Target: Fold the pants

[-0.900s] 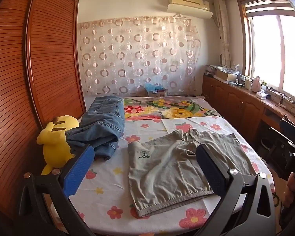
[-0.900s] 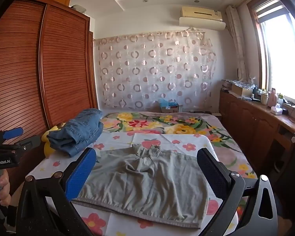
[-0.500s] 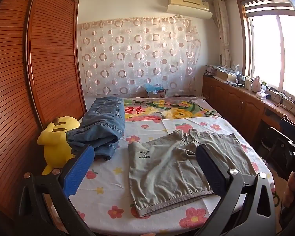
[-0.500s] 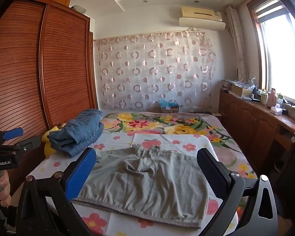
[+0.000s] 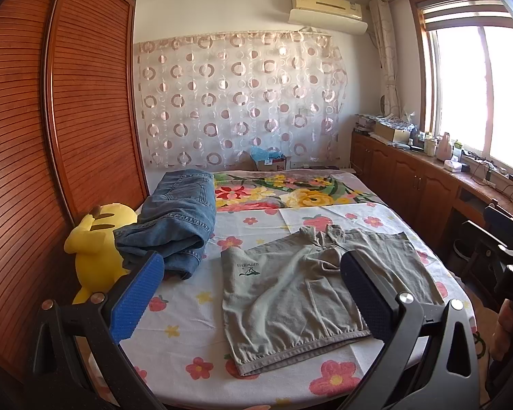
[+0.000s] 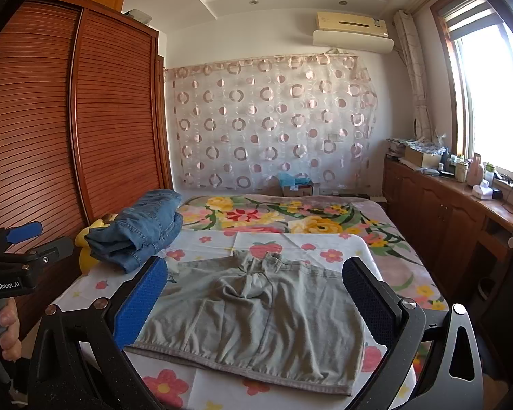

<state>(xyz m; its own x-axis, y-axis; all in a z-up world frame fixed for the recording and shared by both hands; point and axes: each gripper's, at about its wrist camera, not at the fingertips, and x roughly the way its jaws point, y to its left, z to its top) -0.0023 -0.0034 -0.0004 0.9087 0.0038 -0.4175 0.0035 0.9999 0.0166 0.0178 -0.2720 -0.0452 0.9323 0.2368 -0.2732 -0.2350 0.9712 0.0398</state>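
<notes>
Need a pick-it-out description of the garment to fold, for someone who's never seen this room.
Start at the bed with the flowered sheet. On its near half lie grey-green shorts, spread flat with the waistband towards the camera. The only other garment, a bundle of blue jeans, is heaped at the wardrobe side beside a yellow plush toy.

pants (image 6: 253,321) | grey-green | spread flat, crotch bunched | on floral bed (image 6: 325,239)

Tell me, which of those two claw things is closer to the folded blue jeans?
Left. The left gripper hovers at the bed's near edge, close beside the blue jeans. The right gripper is farther over, facing the grey shorts. Both stand open.
</notes>
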